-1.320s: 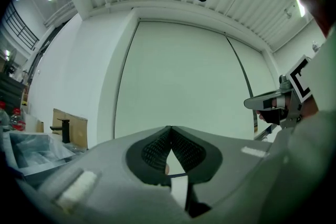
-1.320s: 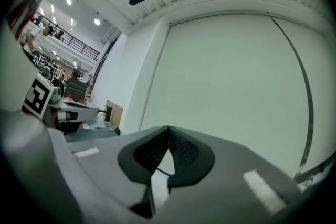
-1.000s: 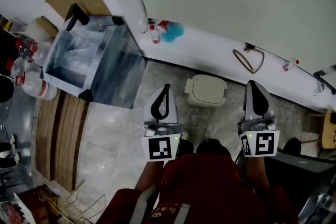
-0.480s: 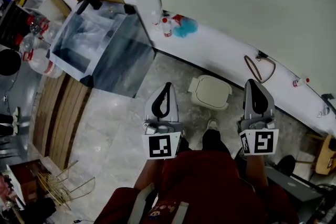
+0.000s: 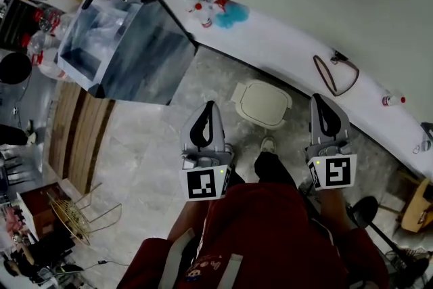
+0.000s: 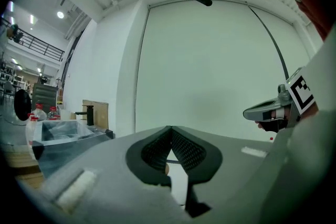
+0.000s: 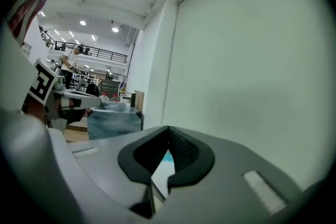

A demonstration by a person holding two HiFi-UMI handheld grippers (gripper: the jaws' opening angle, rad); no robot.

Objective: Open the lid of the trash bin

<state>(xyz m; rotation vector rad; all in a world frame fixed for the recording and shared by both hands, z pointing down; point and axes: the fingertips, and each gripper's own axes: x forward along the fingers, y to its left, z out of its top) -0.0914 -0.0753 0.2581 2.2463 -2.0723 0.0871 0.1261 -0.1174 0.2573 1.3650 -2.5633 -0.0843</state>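
Nothing is opened yet: the trash bin (image 5: 242, 109) stands on the floor (image 5: 149, 145) at twelve o'clock from the person, lid (image 5: 264, 102) down and untouched, with the left gripper (image 5: 209, 108) and right gripper (image 5: 320, 101) both closed, empty, short of it.

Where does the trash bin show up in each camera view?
Head view: trash bin, centre, on the floor near the wall.
Left gripper view: not in it.
Right gripper view: not in it.
Shared landmark: clear box, upper left in head view, low left in both gripper views.
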